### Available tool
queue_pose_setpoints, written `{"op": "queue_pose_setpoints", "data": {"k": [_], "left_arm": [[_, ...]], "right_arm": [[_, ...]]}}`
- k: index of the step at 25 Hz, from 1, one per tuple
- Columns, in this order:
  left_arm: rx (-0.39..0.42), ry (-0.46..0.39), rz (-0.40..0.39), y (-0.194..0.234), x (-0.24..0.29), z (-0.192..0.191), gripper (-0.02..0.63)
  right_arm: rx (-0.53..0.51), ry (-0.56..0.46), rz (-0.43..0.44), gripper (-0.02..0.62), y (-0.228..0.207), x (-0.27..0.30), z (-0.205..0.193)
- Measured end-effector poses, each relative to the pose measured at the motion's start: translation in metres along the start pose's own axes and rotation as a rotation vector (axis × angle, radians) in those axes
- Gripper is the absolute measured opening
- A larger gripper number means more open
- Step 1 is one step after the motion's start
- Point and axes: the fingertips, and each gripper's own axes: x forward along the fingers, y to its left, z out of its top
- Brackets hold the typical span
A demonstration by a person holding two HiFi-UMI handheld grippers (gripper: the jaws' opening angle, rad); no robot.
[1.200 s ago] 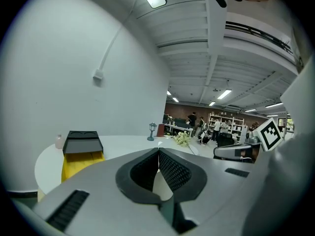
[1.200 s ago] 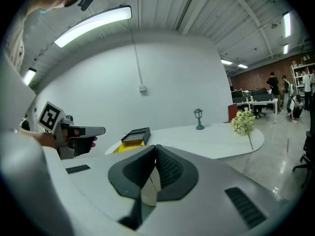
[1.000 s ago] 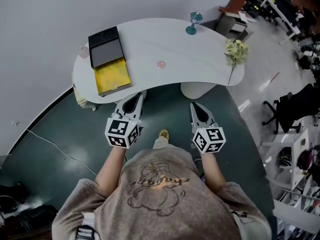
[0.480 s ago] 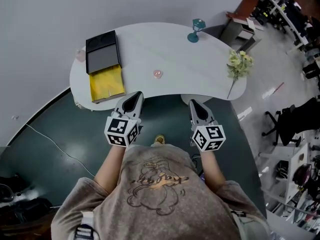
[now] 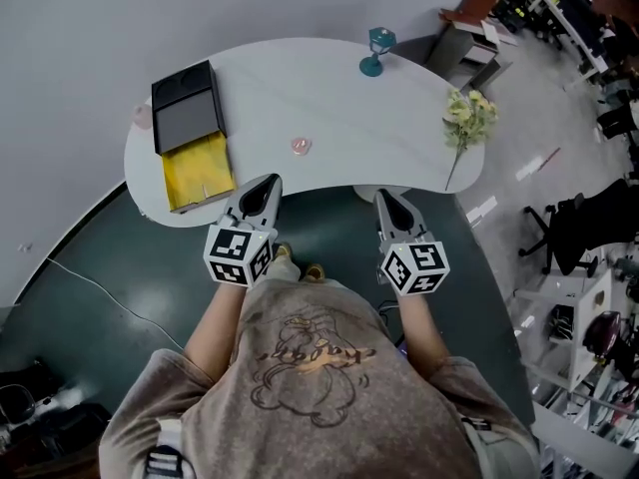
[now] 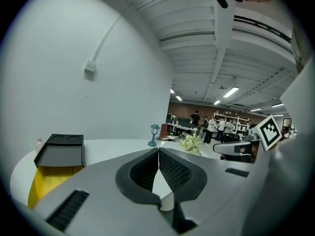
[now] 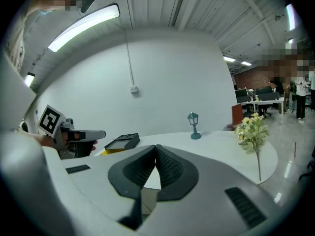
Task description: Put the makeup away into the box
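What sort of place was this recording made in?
Probably an open-plan office or lab. A curved white table stands in the foreground, with an office chair and rows of desks off to the side, and shelves at the far end of the room.

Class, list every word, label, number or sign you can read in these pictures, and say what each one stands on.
No text here can be read.
On the left gripper and right gripper: black-and-white square marker patterns only, no letters or numbers.
On the shirt: a drawing with scrawled lines across it, too blurred to read.
On the box: no label visible.
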Motion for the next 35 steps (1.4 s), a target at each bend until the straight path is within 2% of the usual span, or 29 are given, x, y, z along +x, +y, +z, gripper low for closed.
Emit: {"op": "queue_pose_setpoints", "data": {"k": [13,27,28,31,35], "left_arm": [[0.034,0.009,-0.084,0.025,0.052,0.016,0.023],[0.079,0.069,-0.188,0.020,0.095,0.005,0.026],[0.085,0.079,-0.190,0.020,0.098,0.003,0.037],[0.093,0.115,-0.210,0.021,0.106,-0.007,0.157],[0.100,0.153,-0.220,0.023,0.115,-0.019,0.255]], "right_arm": [[0.015,-0.051,-0.091,0.005,-0.010,0.025,0.018],[0.021,-0.083,-0.145,0.005,-0.022,0.045,0.027],[0.021,-0.082,-0.148,0.005,-0.023,0.046,0.027],[0.024,-0.078,-0.158,0.005,-0.027,0.049,0.026],[0.032,-0.075,-0.171,0.005,-0.030,0.050,0.024]]}}
